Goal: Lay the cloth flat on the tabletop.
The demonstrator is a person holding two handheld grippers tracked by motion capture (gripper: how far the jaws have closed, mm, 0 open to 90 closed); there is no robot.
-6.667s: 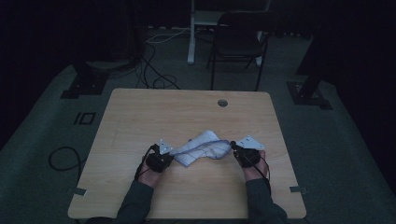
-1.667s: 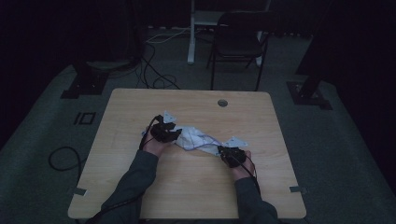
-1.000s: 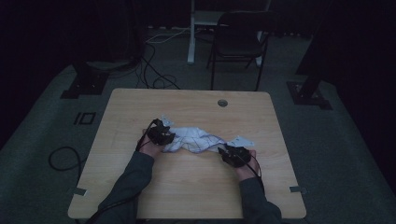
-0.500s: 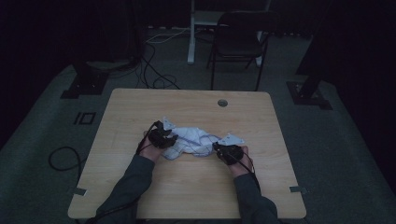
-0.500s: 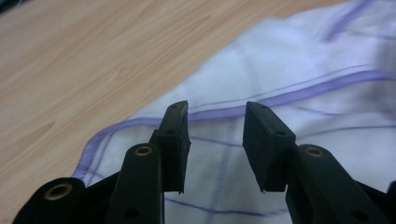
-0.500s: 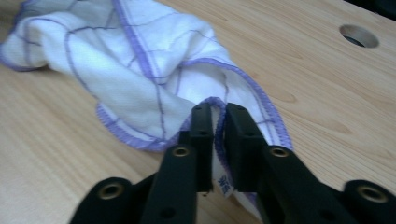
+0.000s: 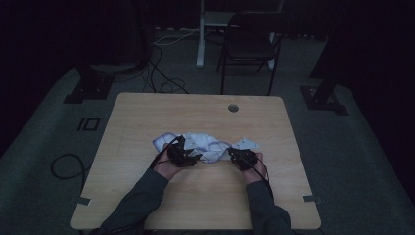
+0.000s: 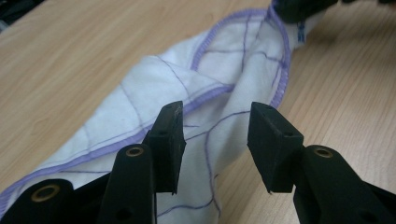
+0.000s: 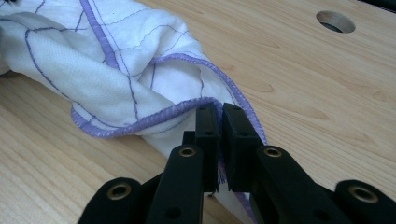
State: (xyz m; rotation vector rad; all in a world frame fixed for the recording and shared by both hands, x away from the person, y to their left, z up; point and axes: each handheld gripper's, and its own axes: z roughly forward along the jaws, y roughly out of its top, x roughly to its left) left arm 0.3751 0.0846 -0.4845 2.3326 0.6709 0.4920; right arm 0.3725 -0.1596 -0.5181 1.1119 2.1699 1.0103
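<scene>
A white cloth (image 7: 205,144) with purple hems and thin purple grid lines lies bunched on the wooden table (image 7: 147,112). My left gripper (image 7: 183,155) is at the cloth's left part. In the left gripper view this gripper (image 8: 215,112) is open and its jaws have just been opening; the cloth (image 8: 154,102) lies under the gap and the pads do not press it. My right gripper (image 7: 242,157) is at the cloth's right end. Its jaws (image 9: 219,109) have just been closing and are shut on a folded purple hem of the cloth (image 9: 116,60).
A round cable hole (image 7: 233,107) sits in the table's far side, also seen as the hole (image 9: 335,21) ahead of the right gripper. Behind the table stand a dark chair (image 7: 249,46) and stand bases, and cables (image 7: 66,166) lie on the floor.
My left hand has come nearer the person and a little to the right along the cloth. The cloth's left corner now lies free beyond it. The right hand has hardly moved.
</scene>
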